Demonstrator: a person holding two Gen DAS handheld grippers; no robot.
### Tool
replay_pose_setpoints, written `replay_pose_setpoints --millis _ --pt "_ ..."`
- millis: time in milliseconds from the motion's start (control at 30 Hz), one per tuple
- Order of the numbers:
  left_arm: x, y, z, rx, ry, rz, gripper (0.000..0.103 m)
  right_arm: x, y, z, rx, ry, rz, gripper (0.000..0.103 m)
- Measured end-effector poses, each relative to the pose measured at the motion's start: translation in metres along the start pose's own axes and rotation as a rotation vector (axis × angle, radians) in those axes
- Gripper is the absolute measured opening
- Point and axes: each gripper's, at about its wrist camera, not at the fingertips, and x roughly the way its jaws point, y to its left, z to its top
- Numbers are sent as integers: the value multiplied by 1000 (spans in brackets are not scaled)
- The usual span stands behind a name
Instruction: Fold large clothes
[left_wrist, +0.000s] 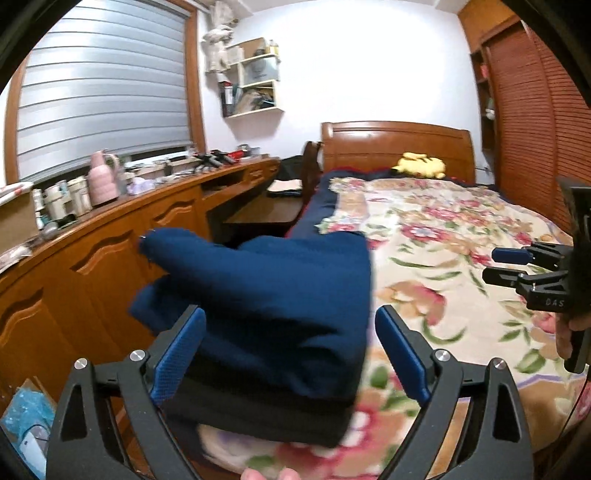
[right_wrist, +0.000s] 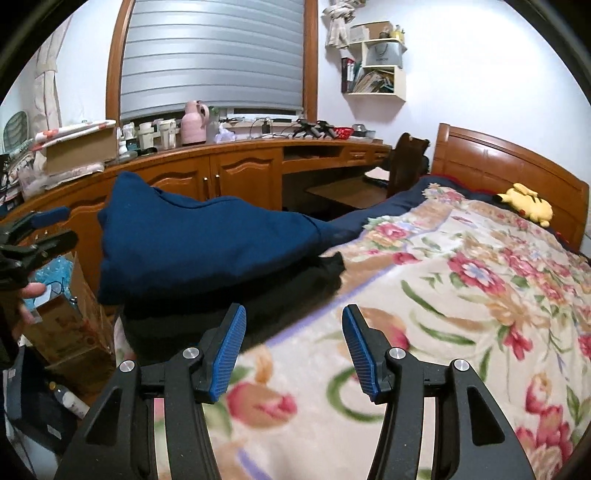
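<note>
A folded navy blue garment (left_wrist: 266, 295) lies on a folded black garment (left_wrist: 258, 417) at the left edge of the bed. My left gripper (left_wrist: 290, 314) is open wide just behind this stack. The blue cloth shows between its blue pads (left_wrist: 181, 354), which stand clear of it. In the right wrist view the same blue garment (right_wrist: 192, 243) and black garment (right_wrist: 207, 306) sit ahead to the left. My right gripper (right_wrist: 294, 310) is open over the floral blanket (right_wrist: 443, 295) with nothing between its fingers. Each gripper shows in the other's view, the right gripper (left_wrist: 506, 264) and the left gripper (right_wrist: 55, 225).
A long wooden cabinet (right_wrist: 240, 173) with cluttered top runs under the window, left of the bed. A chair (right_wrist: 406, 162) stands by the desk. A yellow plush toy (right_wrist: 528, 203) lies near the headboard (left_wrist: 395, 144). Cardboard boxes (right_wrist: 70, 325) sit on the floor. Louvred wardrobe doors (left_wrist: 528, 122) stand at the right.
</note>
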Motion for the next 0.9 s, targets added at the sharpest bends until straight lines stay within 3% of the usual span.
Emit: replay_pose_setpoints --millis 400,900 --pt "25 -117 -20 17 53 -192 95 -72 -29 -59 53 14 -125 56" --pt "49 -240 -46 37 92 -350 95 -124 -50 -116 215 43 -270 56"
